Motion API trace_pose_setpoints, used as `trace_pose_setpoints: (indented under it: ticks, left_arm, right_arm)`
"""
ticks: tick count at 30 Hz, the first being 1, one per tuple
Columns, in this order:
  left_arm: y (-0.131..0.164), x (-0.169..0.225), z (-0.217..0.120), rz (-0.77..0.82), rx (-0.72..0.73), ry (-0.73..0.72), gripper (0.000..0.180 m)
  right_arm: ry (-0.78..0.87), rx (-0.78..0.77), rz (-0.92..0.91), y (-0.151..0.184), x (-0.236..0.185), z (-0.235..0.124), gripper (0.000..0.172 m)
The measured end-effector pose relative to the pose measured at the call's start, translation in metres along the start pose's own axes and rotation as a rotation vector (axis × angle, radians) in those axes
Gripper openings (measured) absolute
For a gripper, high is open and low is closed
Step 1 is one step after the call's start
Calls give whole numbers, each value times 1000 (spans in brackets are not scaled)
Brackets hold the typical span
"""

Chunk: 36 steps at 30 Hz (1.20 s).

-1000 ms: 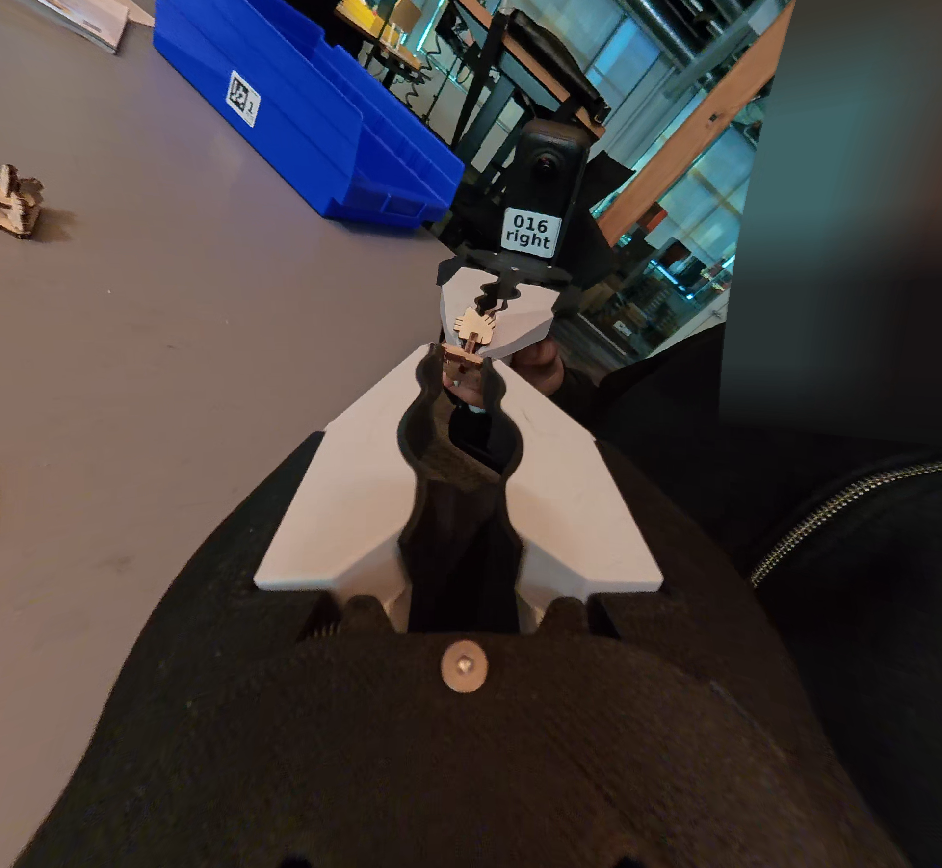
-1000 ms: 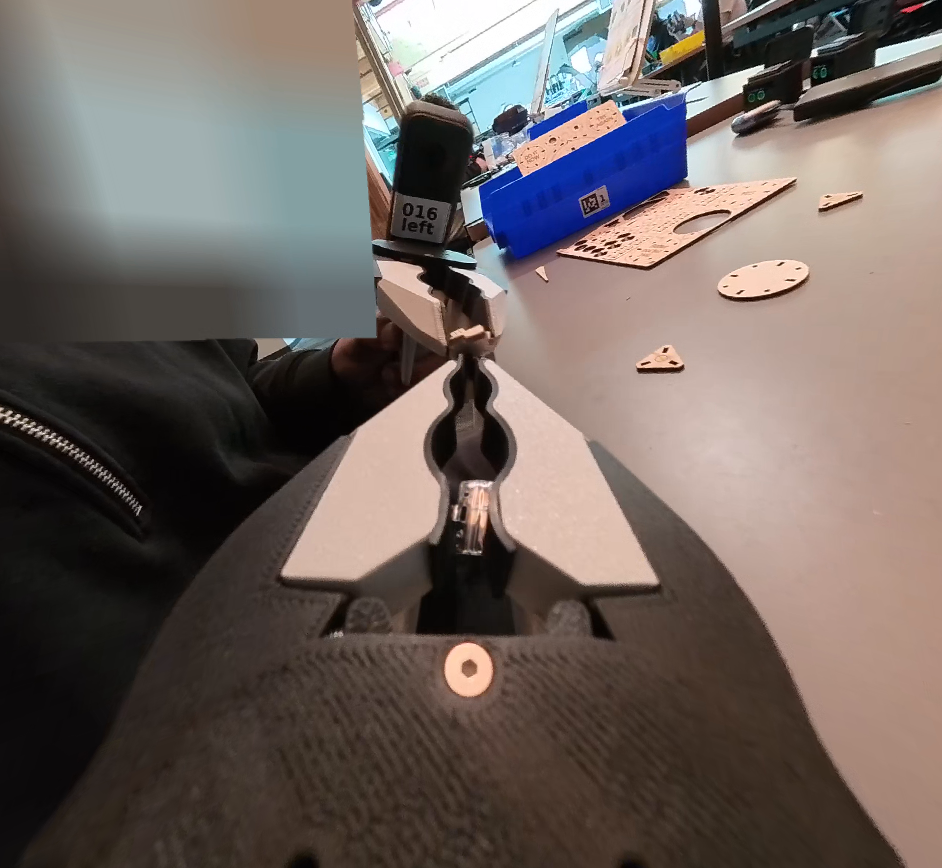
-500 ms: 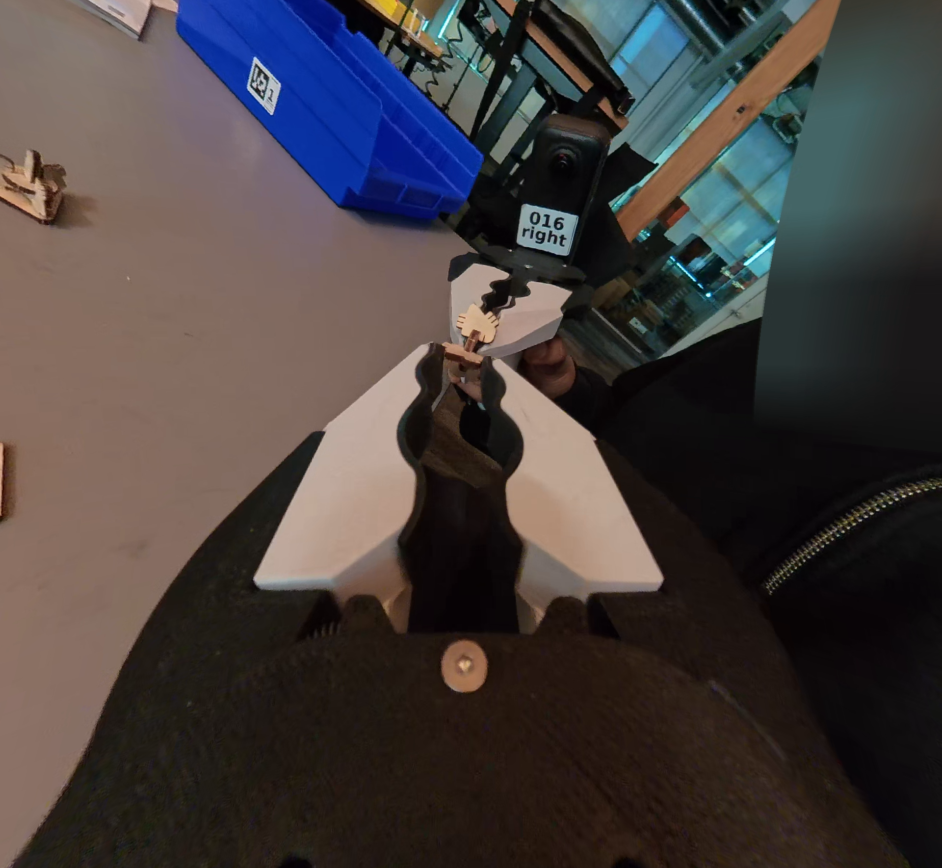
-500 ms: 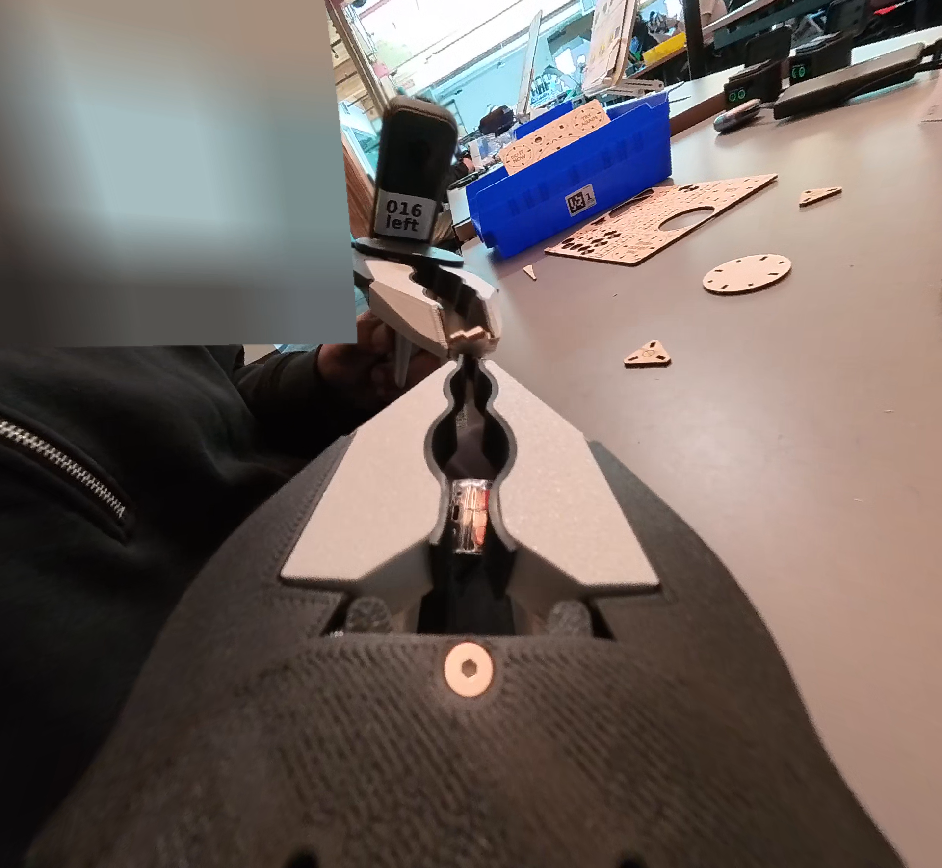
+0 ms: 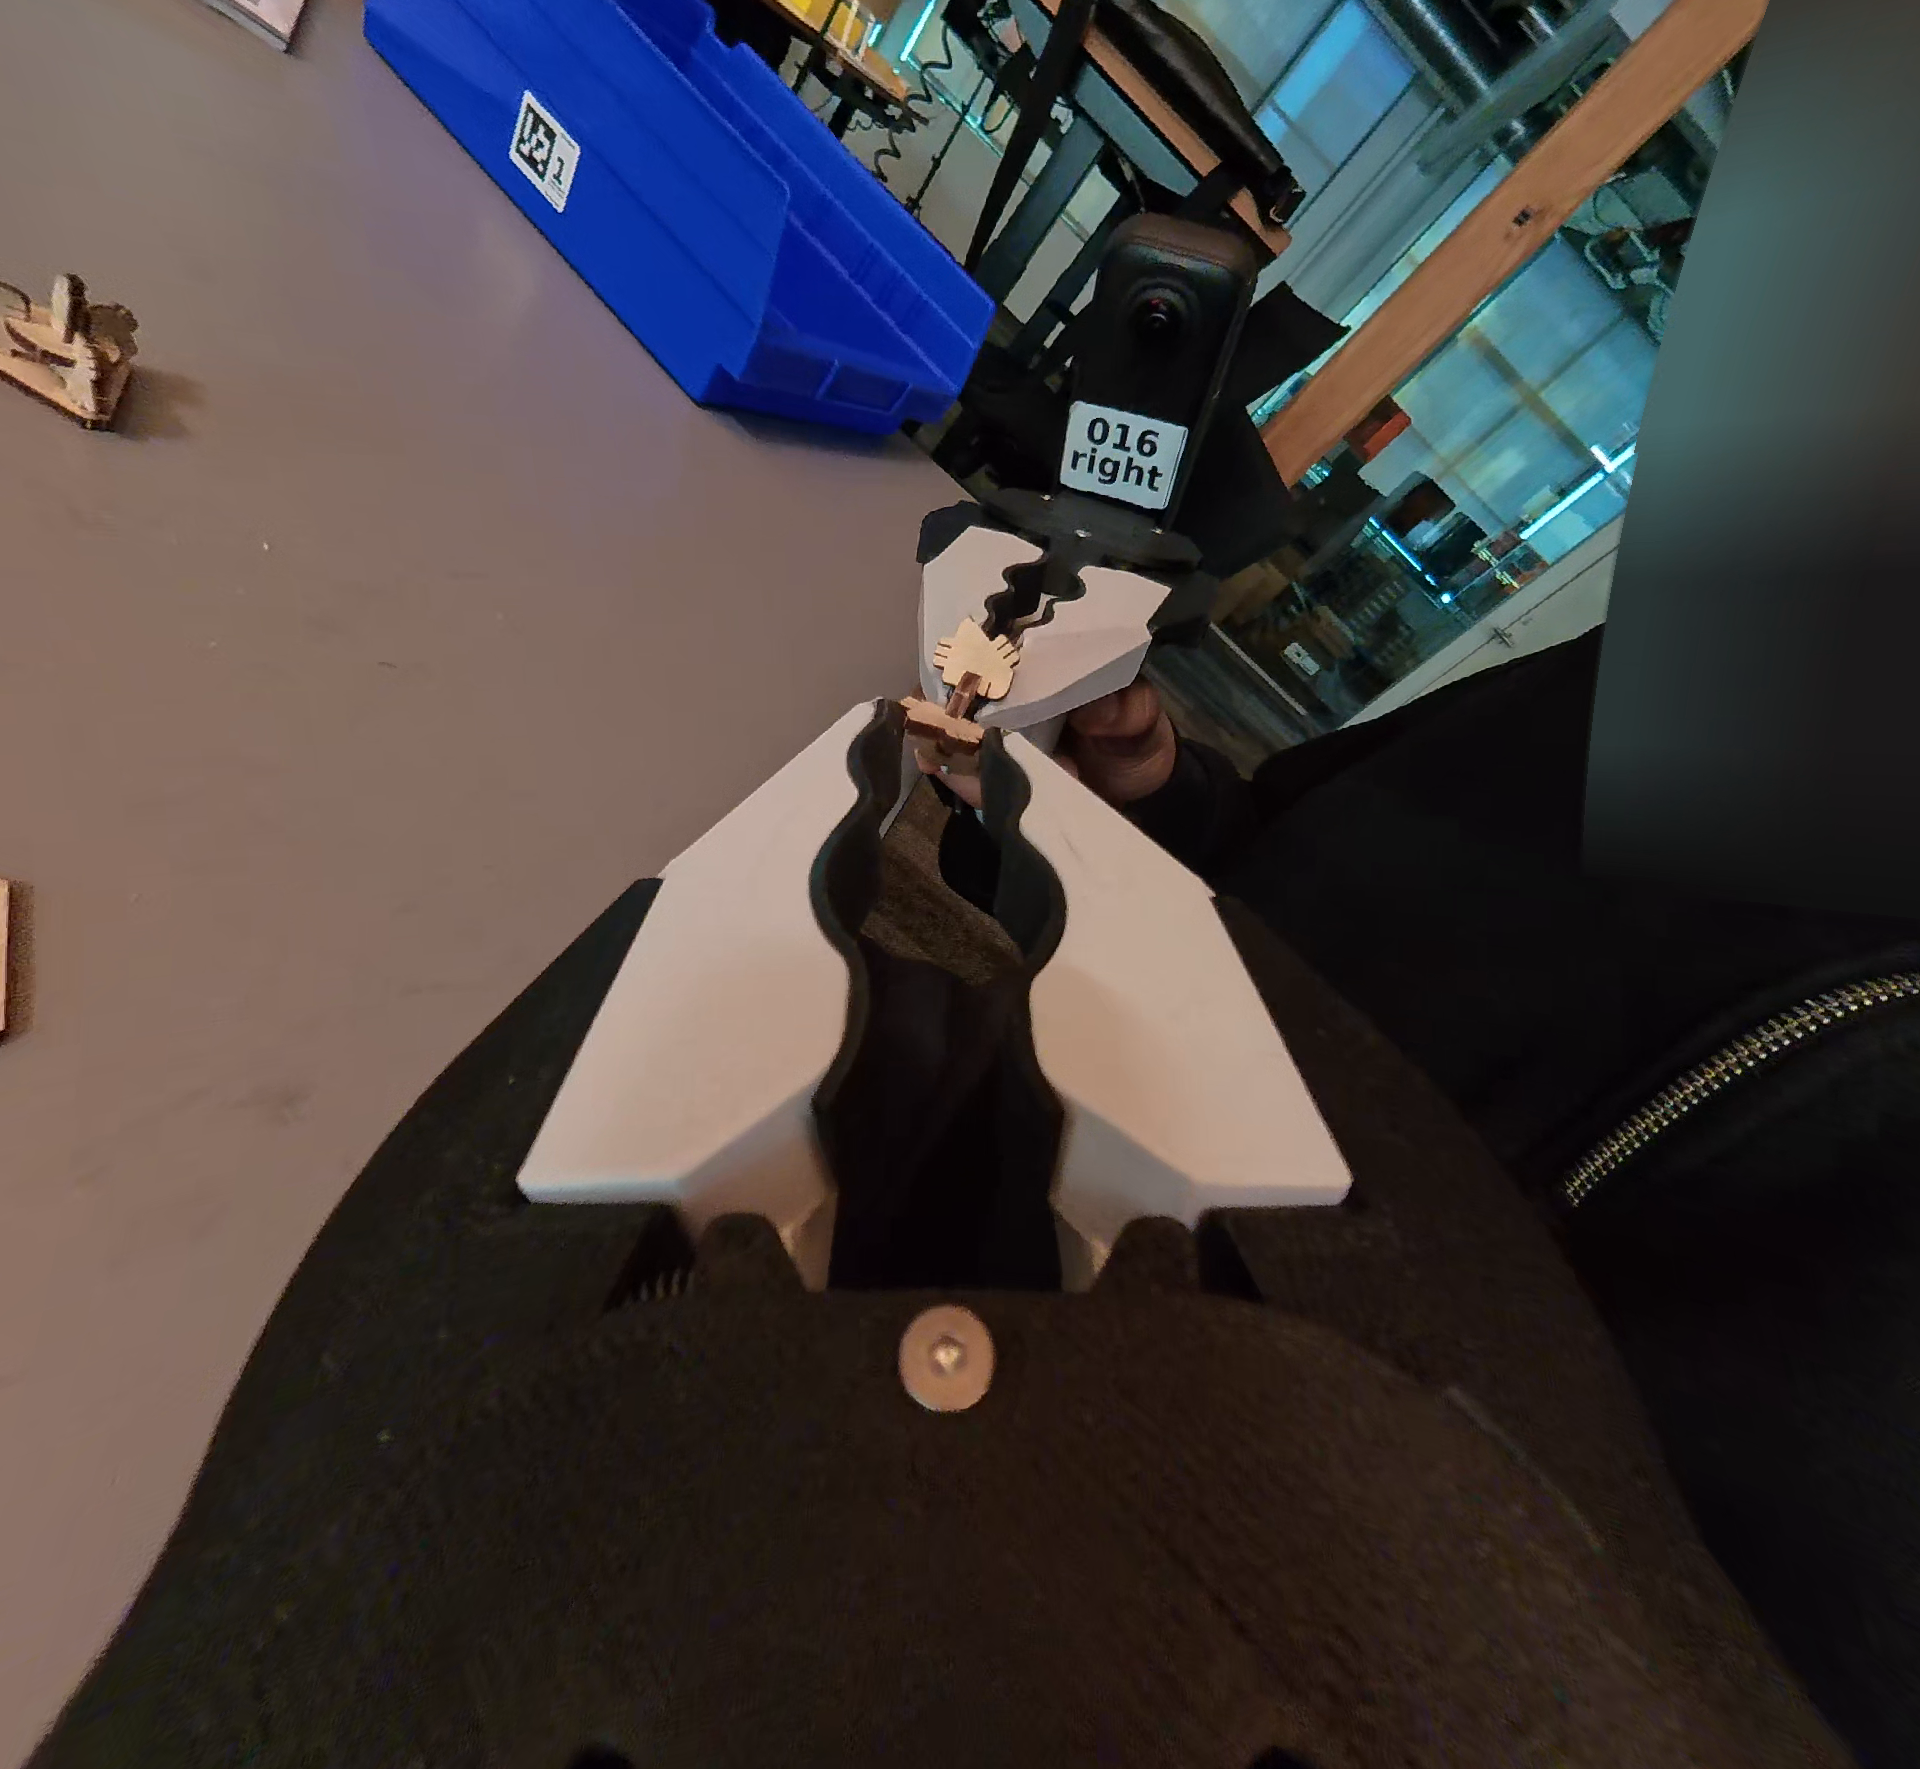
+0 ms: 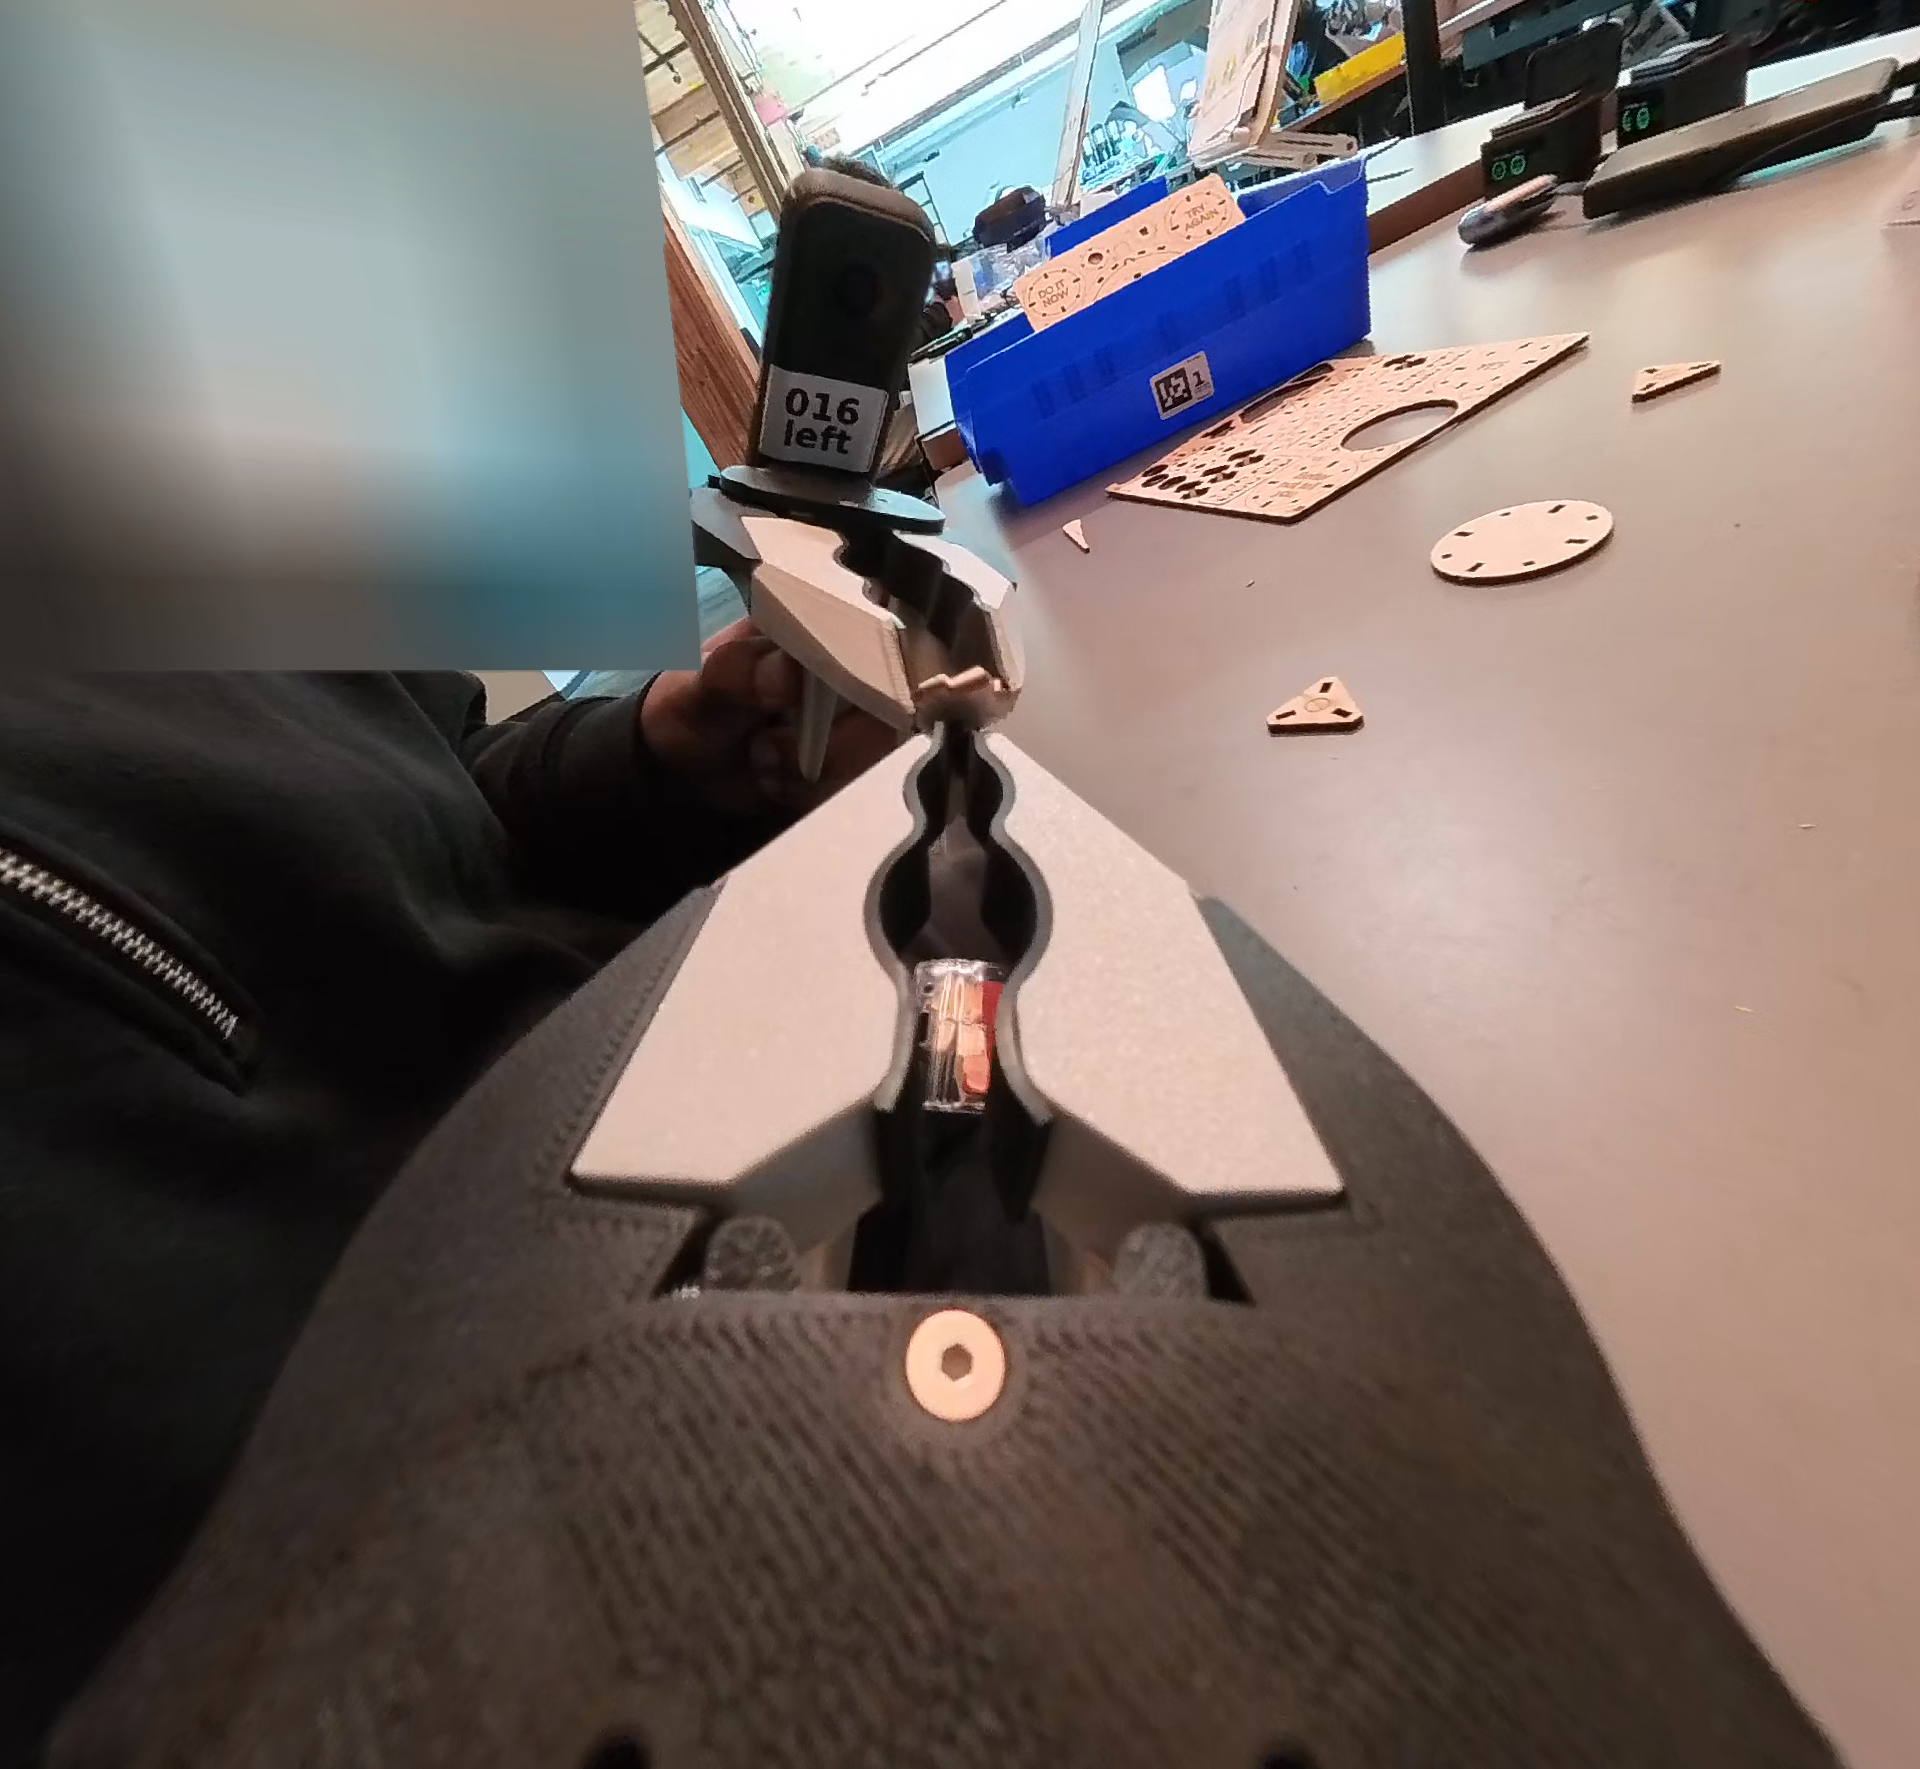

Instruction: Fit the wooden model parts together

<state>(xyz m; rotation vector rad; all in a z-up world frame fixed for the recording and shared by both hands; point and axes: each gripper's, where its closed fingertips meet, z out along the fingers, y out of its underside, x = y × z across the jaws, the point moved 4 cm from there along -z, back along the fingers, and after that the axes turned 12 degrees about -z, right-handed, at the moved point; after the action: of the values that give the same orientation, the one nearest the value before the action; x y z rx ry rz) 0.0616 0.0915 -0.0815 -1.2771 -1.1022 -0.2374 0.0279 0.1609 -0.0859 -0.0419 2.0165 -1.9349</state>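
Observation:
My left gripper [image 5: 940,732] is shut on a small cross-shaped wooden piece [image 5: 935,725], held across its fingertips above the grey table's edge. My right gripper [image 5: 987,680] faces it tip to tip and is shut on a thin fan-shaped wooden piece [image 5: 975,649]. That piece's stem meets the cross piece. In the right wrist view my right gripper [image 6: 956,737] is closed, with the left gripper [image 6: 961,680] and its small wooden piece [image 6: 961,683] just past its tips. A hand grips each handle.
A blue bin [image 5: 675,192] stands on the grey table [image 5: 364,628], also in the right wrist view [image 6: 1164,369]. A cut-out wooden sheet [image 6: 1340,441], a slotted disc [image 6: 1522,540] and a triangle [image 6: 1314,706] lie on the table. A small wooden assembly [image 5: 68,348] sits left. A person's black jacket [image 6: 260,940] is close. The grippers are tip to tip, or close to it.
Both grippers stay tip to tip with their wooden pieces held. The pair has drifted slightly, so the bin and table parts shift in both views. Neither grasp has changed.

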Motion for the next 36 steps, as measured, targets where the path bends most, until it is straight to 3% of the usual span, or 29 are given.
trace_pose_setpoints:
  ticks: [5,8,12,20,29,31,36]
  left_arm:
    - [-2,0,1,33,6,-6,17]
    - [1,5,10,49,-29,12,48]
    - [-1,8,10,61,2,32,52]
    - [-7,8,1,-1,76,104,50]
    - [-5,8,-1,-60,49,172,30]
    - [-3,11,-3,-64,40,208,17]
    - [-2,13,-3,-65,33,230,15]
  right_arm:
    - [-6,15,13,-1,1,1,1]
    - [-5,29,10,-2,1,1,1]
    - [15,47,-5,-6,4,-5,0]
    - [-11,63,1,-7,3,-7,1]
    - [-95,68,-11,-8,-8,-4,0]
    - [-109,71,-22,-8,-11,-4,0]
    - [-121,73,-34,-9,-13,-4,0]
